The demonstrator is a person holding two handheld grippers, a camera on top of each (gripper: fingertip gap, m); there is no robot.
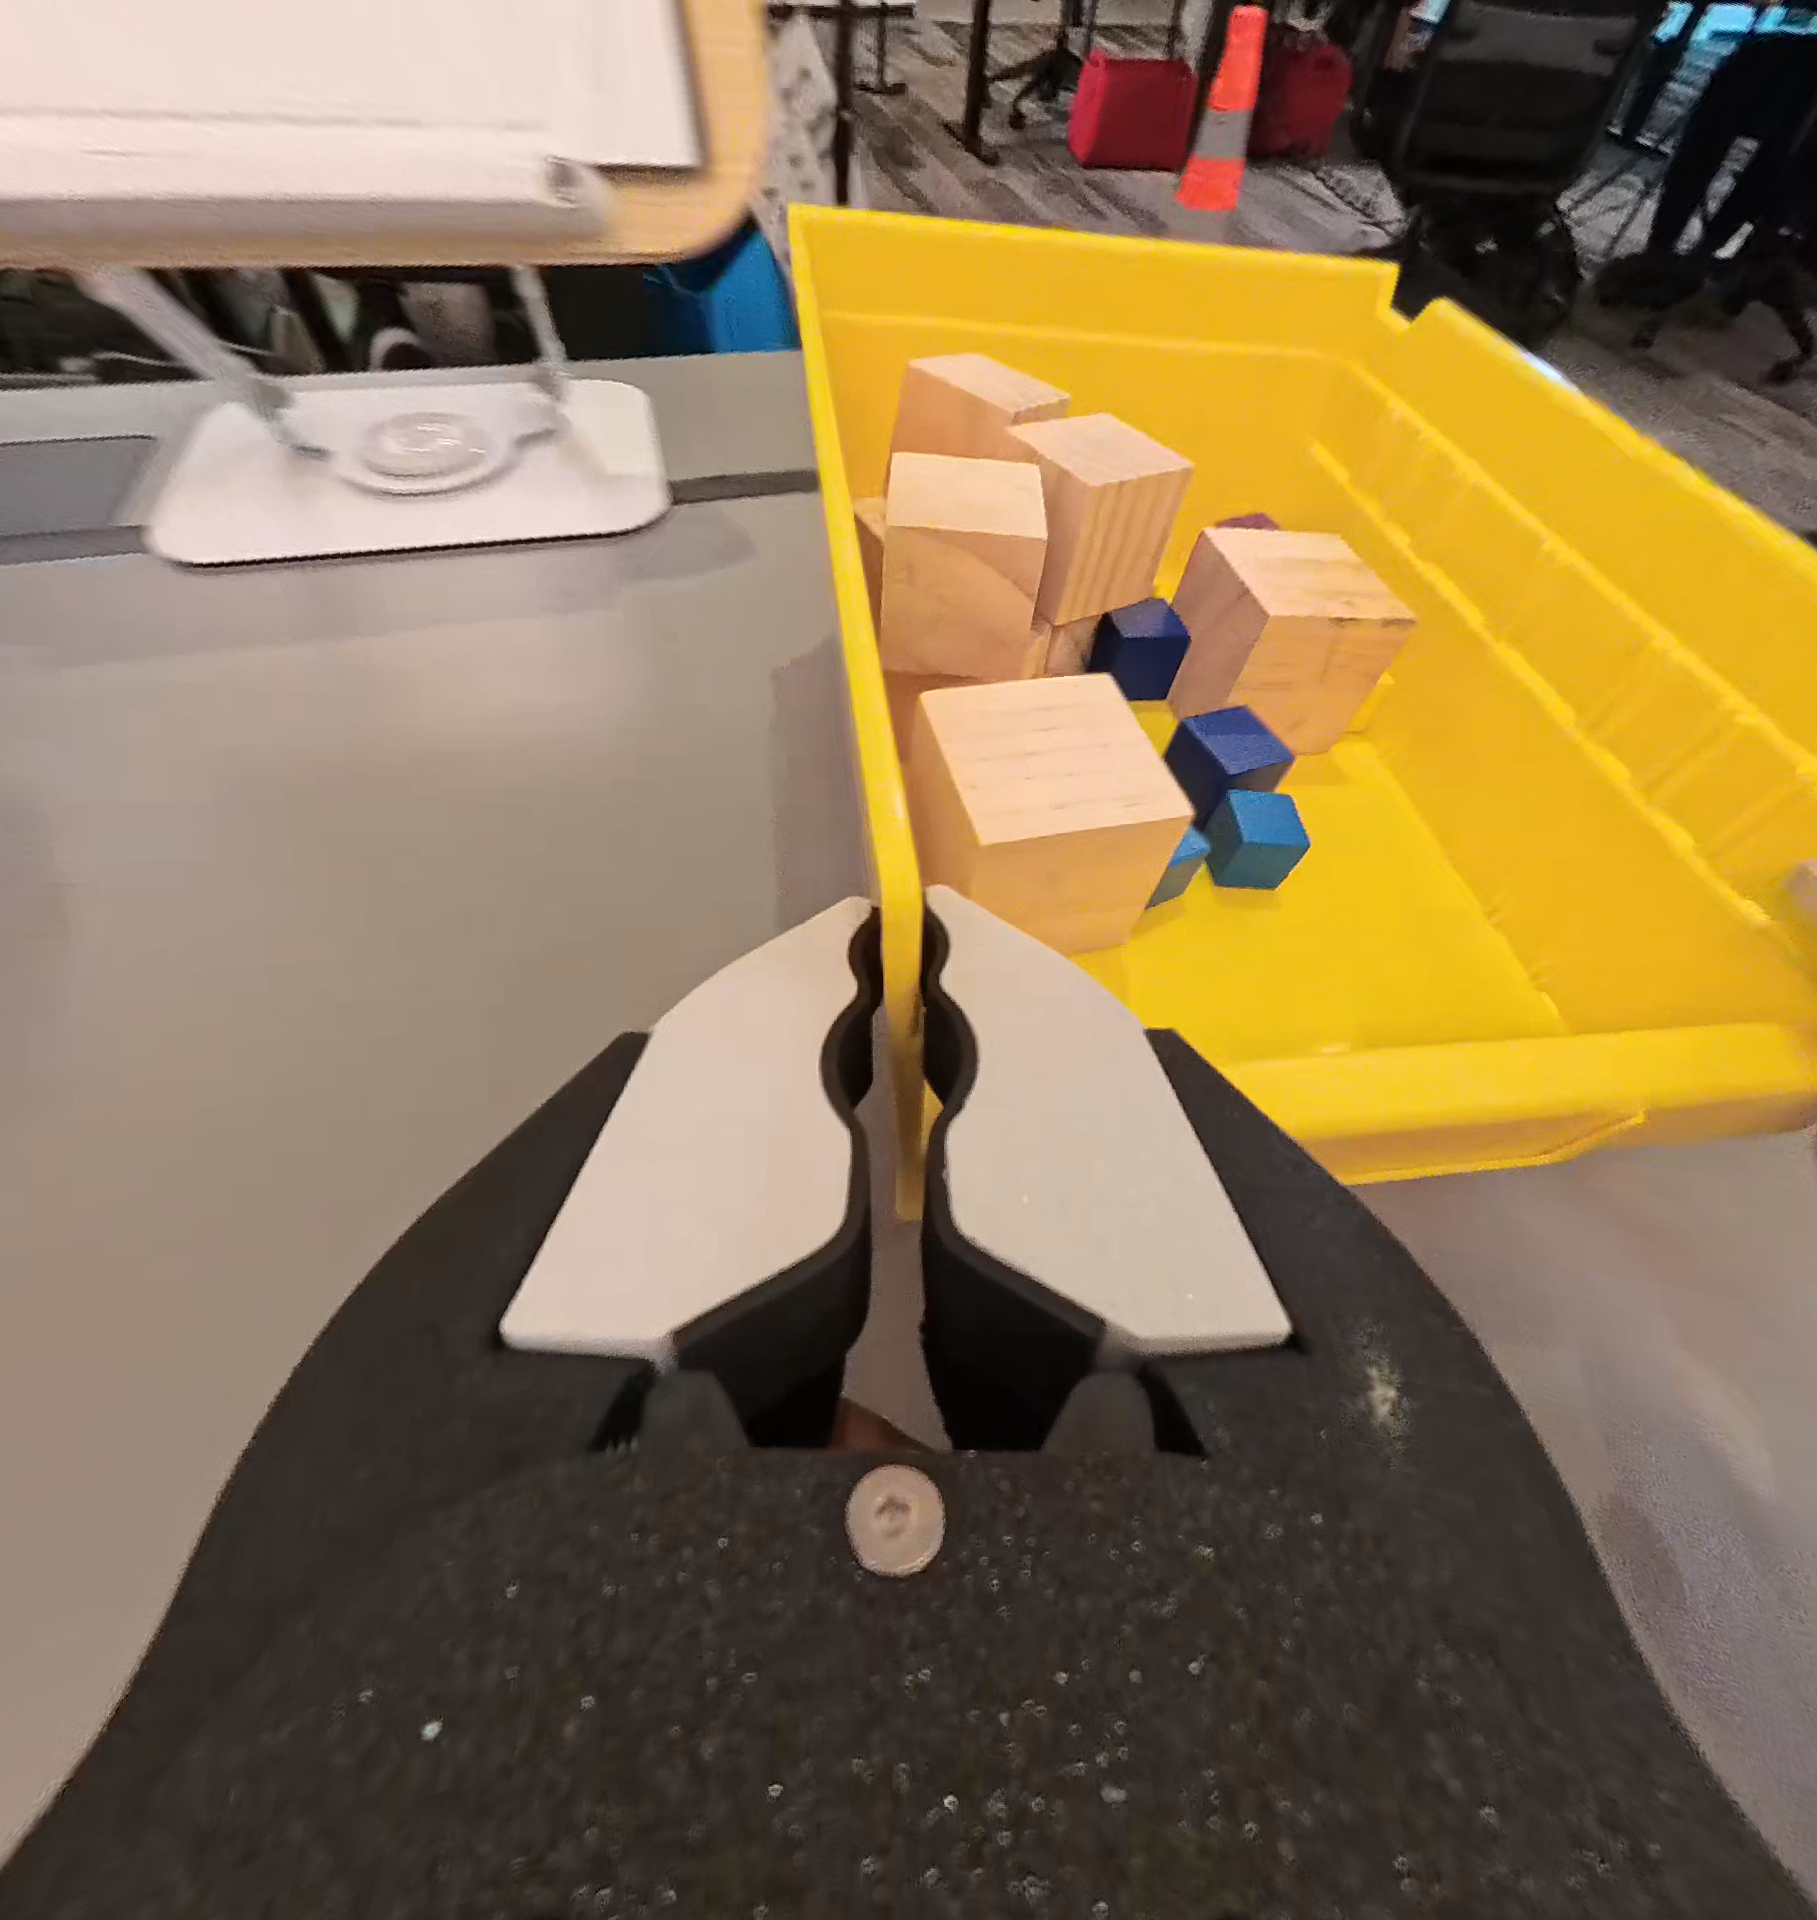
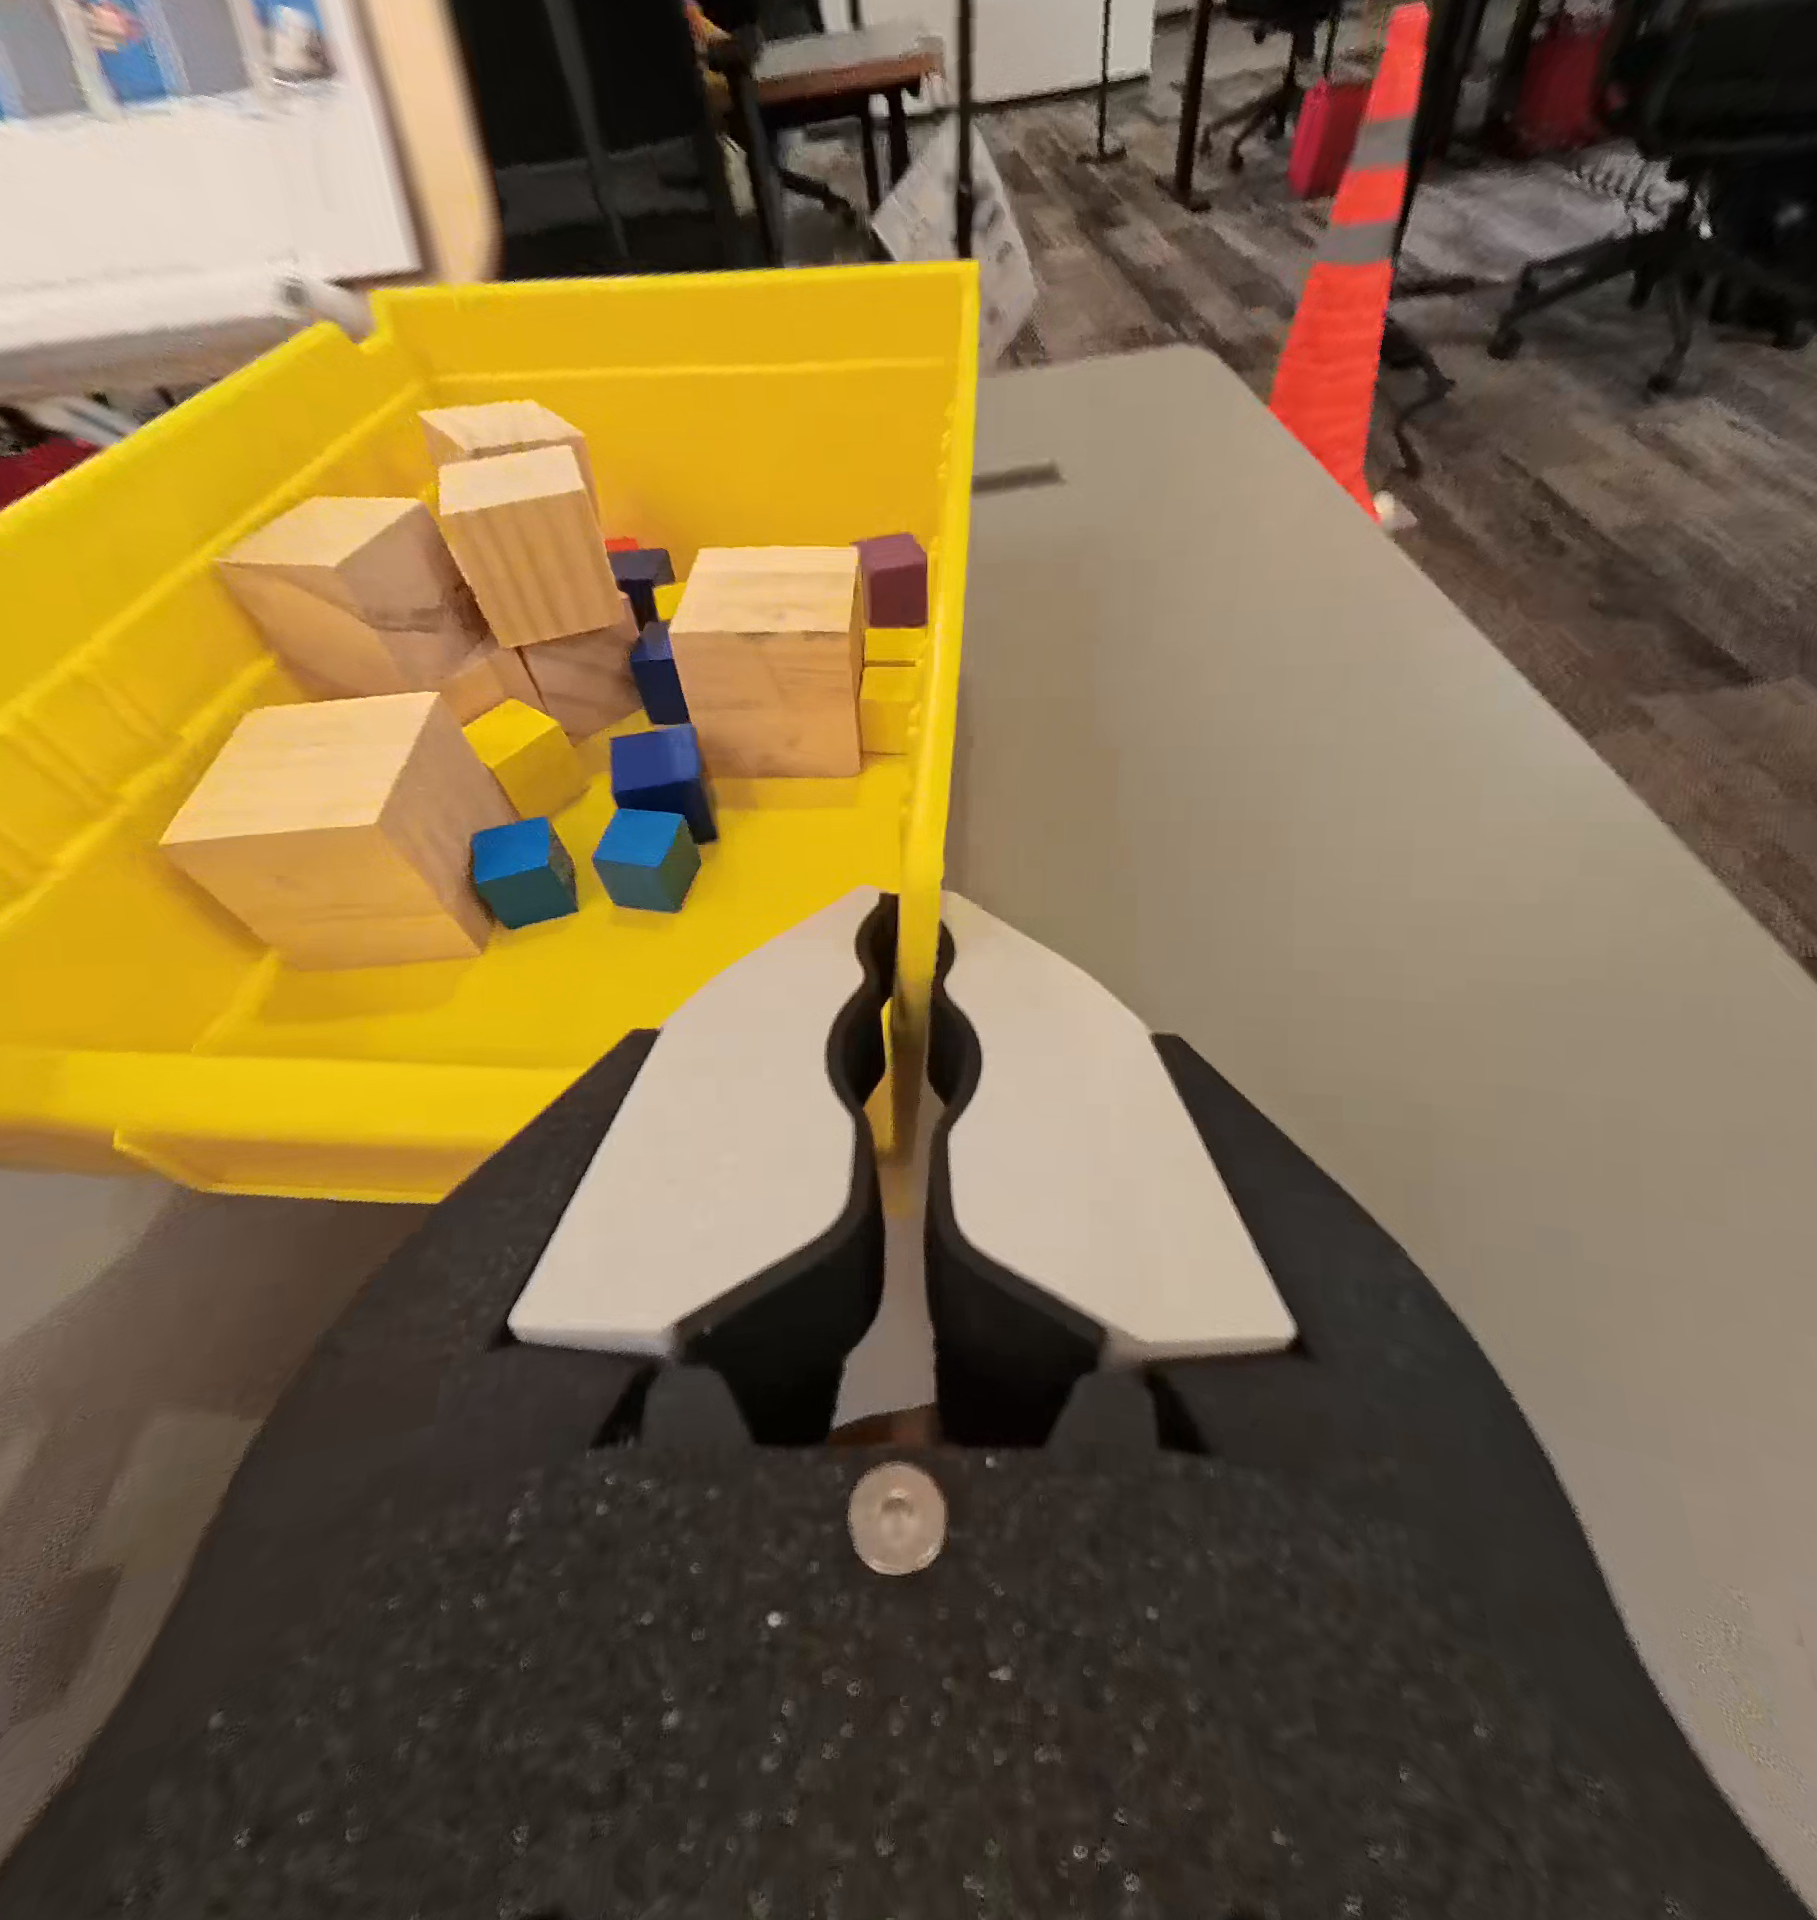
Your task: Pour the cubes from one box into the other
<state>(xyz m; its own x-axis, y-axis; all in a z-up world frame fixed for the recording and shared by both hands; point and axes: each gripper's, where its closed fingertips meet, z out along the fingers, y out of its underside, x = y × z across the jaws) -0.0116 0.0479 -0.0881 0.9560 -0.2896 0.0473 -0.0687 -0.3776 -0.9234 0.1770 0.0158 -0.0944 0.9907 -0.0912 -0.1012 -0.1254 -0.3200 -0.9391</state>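
The right gripper (image 2: 909, 914) is clamping the right side wall of a yellow box (image 2: 675, 322), its grey fingers (image 2: 738, 1122) pinching the thin plastic edge above a grey table (image 2: 1299, 831). Large wooden cubes (image 2: 332, 821) and small blue cubes (image 2: 644, 857) are lying heaped inside, while an orange traffic cone (image 2: 1351, 260) is standing on the floor beyond.

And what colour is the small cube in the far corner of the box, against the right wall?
Dark purple cube; the right wrist view shows it best.
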